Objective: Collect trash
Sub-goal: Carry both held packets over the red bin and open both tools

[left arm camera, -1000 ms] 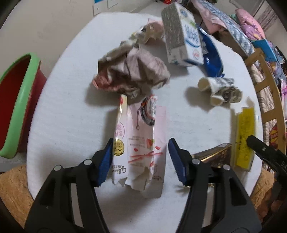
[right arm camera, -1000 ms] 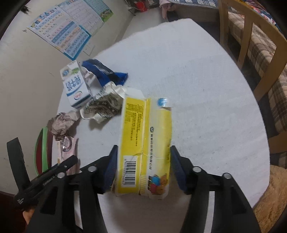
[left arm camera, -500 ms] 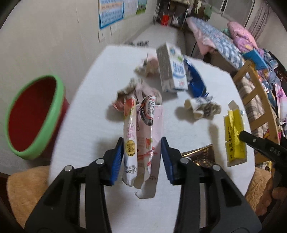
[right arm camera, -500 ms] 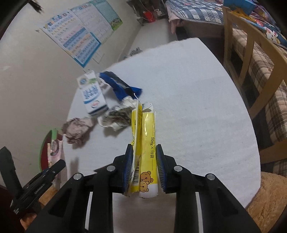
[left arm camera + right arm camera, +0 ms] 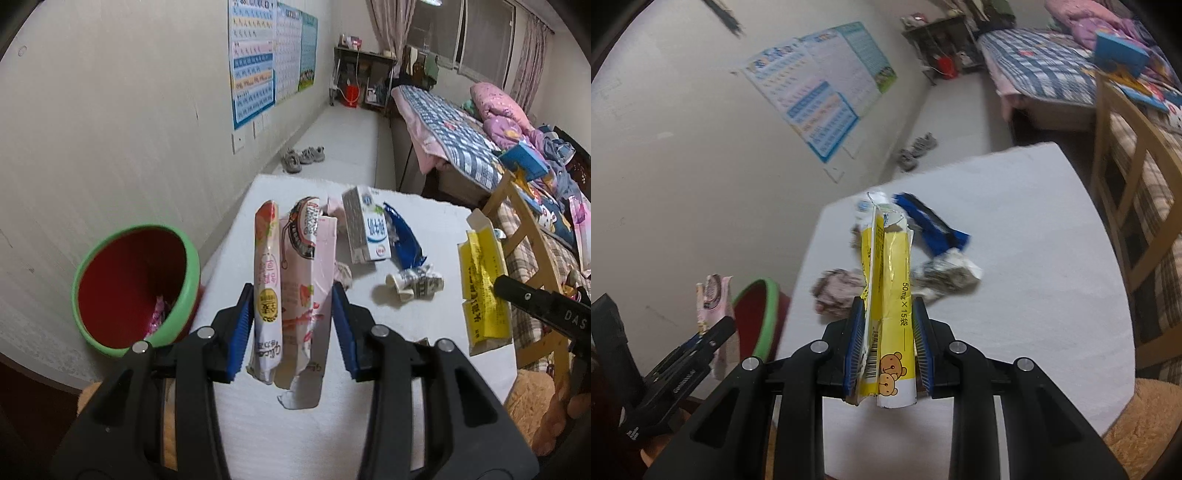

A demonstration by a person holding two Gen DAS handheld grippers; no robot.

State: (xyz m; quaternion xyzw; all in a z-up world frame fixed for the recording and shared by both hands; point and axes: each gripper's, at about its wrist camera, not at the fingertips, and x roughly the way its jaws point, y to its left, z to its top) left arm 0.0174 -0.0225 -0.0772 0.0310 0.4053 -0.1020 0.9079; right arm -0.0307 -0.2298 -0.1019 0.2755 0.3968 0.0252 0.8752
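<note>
My left gripper (image 5: 293, 328) is shut on a flattened pink carton (image 5: 295, 280), lifted above the white table (image 5: 436, 229). My right gripper (image 5: 886, 350) is shut on a squashed yellow box (image 5: 890, 291) with bear pictures, also held above the table; the same yellow box (image 5: 484, 288) shows at the right of the left wrist view. The red bin with a green rim (image 5: 136, 284) stands on the floor left of the table. The bin (image 5: 761, 321) and the pink carton (image 5: 714, 306) show at the left of the right wrist view.
On the table lie a milk carton (image 5: 365, 229), a blue wrapper (image 5: 404, 240), a crumpled patterned paper (image 5: 415, 284) and a crumpled brownish paper (image 5: 838, 291). A wooden chair (image 5: 1134, 206) stands right of the table, with a bed (image 5: 450, 125) behind it. Shoes (image 5: 303, 157) lie on the floor.
Both grippers closed on their packages, squeezing them flat, and lifted them off the table. Both views have tilted upward, showing more of the room.
</note>
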